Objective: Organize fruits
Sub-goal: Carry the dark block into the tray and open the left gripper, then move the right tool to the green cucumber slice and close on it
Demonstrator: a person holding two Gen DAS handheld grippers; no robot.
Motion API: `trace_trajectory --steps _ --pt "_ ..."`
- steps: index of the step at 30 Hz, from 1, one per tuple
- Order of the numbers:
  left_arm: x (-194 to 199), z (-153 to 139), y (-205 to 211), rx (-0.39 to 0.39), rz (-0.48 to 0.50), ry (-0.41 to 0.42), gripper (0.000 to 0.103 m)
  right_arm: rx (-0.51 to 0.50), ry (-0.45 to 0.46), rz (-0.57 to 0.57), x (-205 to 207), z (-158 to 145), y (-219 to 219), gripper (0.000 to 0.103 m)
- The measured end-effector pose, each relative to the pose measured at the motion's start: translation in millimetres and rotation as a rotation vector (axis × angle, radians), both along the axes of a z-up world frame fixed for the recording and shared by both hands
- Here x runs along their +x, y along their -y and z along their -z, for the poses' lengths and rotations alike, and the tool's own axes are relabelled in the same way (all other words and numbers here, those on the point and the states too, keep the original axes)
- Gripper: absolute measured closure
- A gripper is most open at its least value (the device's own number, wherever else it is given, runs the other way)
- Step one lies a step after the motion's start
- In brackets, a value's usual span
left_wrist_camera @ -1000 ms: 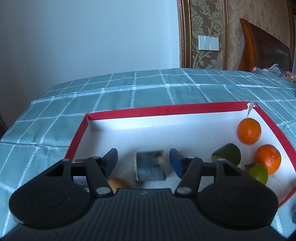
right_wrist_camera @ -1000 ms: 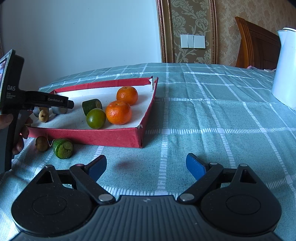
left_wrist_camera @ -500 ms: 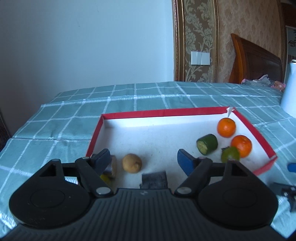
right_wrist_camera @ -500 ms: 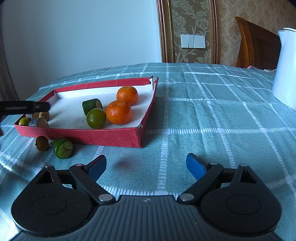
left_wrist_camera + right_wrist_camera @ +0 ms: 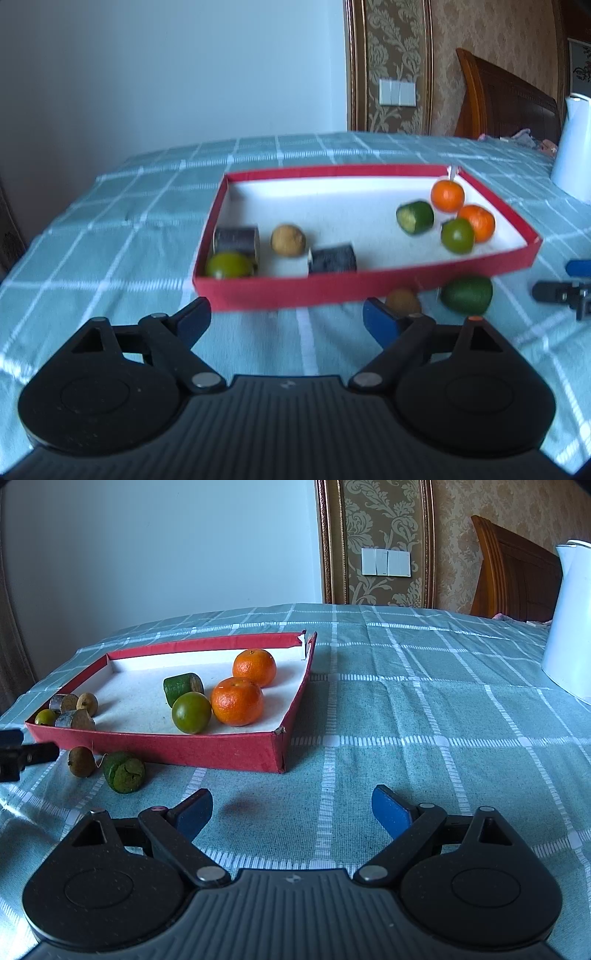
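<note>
Left wrist view: my left gripper (image 5: 286, 314), fingers spread and empty, faces the red tray (image 5: 332, 286); reaching carelessly could nudge the green fruit piece (image 5: 467, 294) ahead-right away.

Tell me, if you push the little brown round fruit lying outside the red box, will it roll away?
Probably. The brown fruit looks nearly round and lies free on the tablecloth, so a nudge would likely roll it. The soft cloth and the red box wall close behind may stop it soon. It seems small and light; both hand-held grippers are open, away from it.
</note>
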State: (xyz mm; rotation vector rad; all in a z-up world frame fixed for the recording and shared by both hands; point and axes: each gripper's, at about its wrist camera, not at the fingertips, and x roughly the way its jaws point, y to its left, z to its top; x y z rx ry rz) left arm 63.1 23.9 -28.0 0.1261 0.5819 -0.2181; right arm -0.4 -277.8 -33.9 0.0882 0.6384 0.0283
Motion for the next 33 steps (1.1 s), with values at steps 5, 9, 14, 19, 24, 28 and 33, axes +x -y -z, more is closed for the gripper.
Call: trace_trajectory --steps 5,9,14,19,24,28,33 --pt "6 11 -7 -0.017 -0.009 -0.057 0.012 -0.026 -0.007 0.000 1 0 -4 0.009" --pt "11 11 -14 -0.035 -0.024 -0.069 0.008 -0.029 -0.006 0.001 2 0 -5 0.009" --pt "12 12 -14 -0.026 -0.031 -0.074 0.004 -0.007 0.046 -0.018 -7 -4 -8 0.009" --pt "14 13 -15 -0.028 -0.045 -0.083 0.000 -0.028 0.078 -0.095 -15 -9 -36 0.009" --pt "14 13 -14 -0.029 -0.045 -0.083 0.000 -0.050 0.098 -0.158 -13 -16 -61 0.009" --pt "14 13 -15 -0.029 -0.045 -0.083 0.000 -0.056 0.072 -0.198 -4 -15 -78 0.016" --pt "14 13 -15 -0.029 -0.045 -0.083 0.000 -0.054 0.031 -0.229 6 -9 -94 0.038"
